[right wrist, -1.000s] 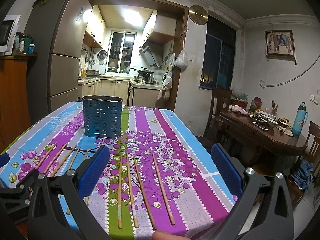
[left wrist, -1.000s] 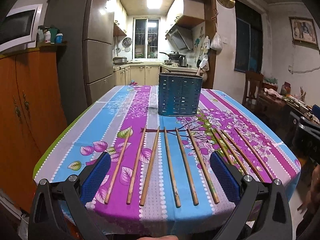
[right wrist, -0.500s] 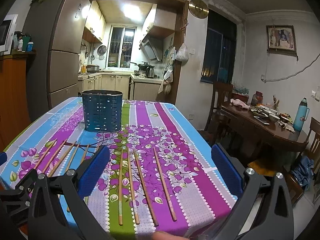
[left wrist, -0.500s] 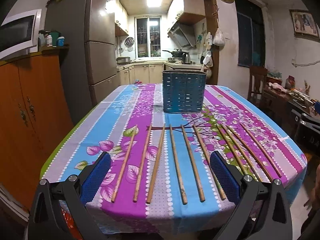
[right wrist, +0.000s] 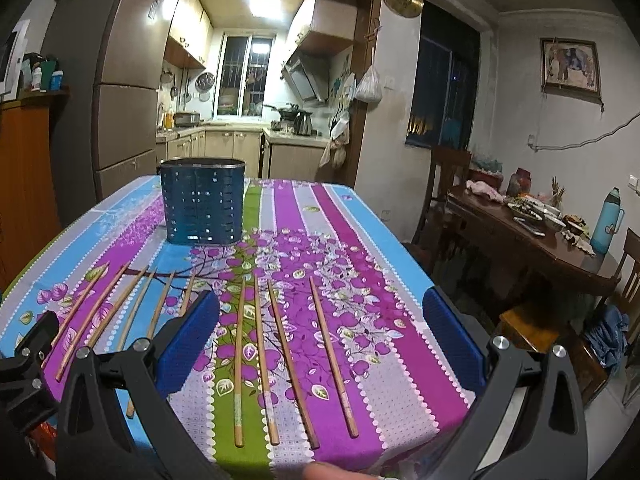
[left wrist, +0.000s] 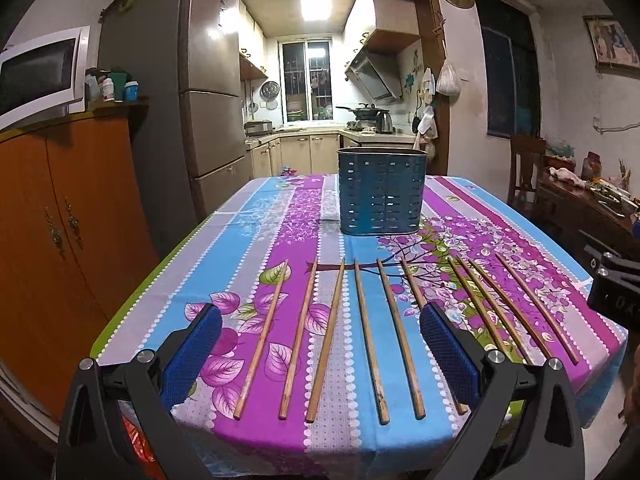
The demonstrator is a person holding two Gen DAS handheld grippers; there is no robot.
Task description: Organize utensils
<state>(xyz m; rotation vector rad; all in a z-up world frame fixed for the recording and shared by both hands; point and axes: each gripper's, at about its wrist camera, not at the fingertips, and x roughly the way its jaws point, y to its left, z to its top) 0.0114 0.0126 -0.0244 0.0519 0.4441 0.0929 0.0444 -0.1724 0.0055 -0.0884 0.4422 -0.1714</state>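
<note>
Both grippers have pulled back and dropped lower since a second ago; the near table edge (left wrist: 360, 446) now sits further into view and the chopsticks look flatter.

My left gripper (left wrist: 320, 354) is spread wide, nothing between the blue pads (left wrist: 192, 354). It hovers over the near edge, pads above the tablecloth (left wrist: 224, 264), not touching any stick. My right gripper (right wrist: 320, 340) is likewise spread wide and empty, just beside the left one, whose black frame shows at the lower left of the right view.

Chopsticks (left wrist: 332, 336) lie flat in a fanned row across the near half of the table, ten countable, butt ends close to the near edge. Left group of six is loosely spaced; the right four (right wrist: 280, 364) sit closer, two nearly touching at the far tips.

Blue slotted utensil holder (left wrist: 382, 192) stands upright beyond the row, around the table centreline, well apart from the stick tips. Clear cloth between them.

Room: cabinet (left wrist: 72, 216) and fridge (left wrist: 192, 92) to the left of the table, open floor gap to the right, then a dark wooden table (right wrist: 540, 240) with clutter and a chair (right wrist: 448, 184).
</note>
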